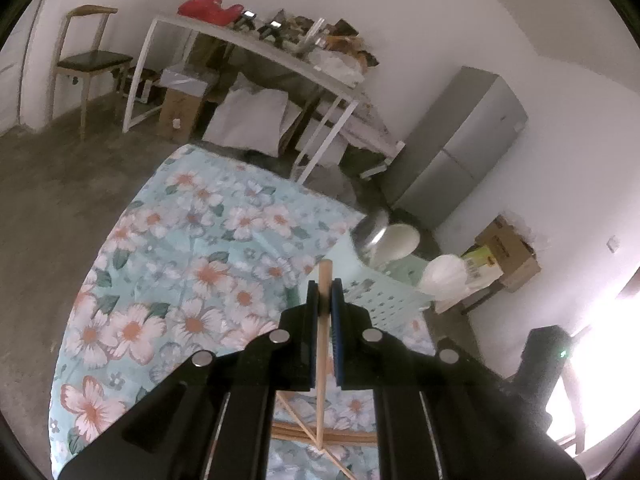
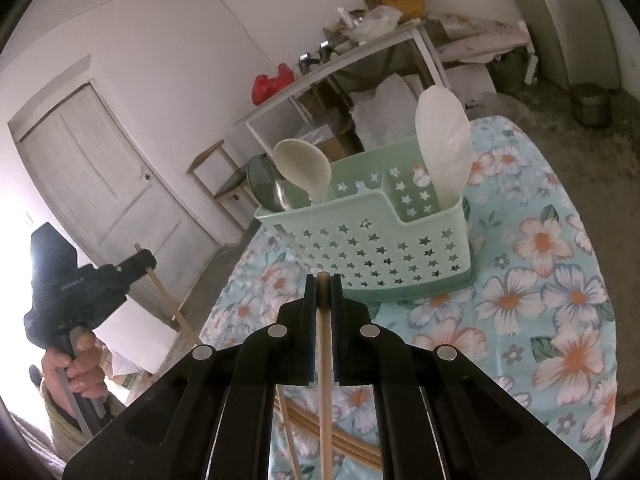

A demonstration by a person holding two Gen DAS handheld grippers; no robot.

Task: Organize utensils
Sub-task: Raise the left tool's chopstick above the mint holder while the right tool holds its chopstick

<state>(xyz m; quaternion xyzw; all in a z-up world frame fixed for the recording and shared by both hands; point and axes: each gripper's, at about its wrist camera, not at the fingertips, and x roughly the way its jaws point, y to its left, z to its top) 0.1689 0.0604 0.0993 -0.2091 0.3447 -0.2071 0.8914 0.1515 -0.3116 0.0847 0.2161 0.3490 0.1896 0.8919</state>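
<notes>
Chopstick [image 1: 322, 344] pinched, left gripper [image 1: 324, 292] jaws closed.

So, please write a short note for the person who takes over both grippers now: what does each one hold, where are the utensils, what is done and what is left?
Left gripper: shut on one wooden chopstick, lifted off the table.
Right gripper: shut on another chopstick, pointing at the green caddy.
Done: the steel ladle, the white ladle and the white rice paddle already stand in the caddy on the flowered tablecloth.
Left: put both held chopsticks into the caddy, probably its front section, then collect the loose chopsticks lying on the cloth under the grippers.
</notes>
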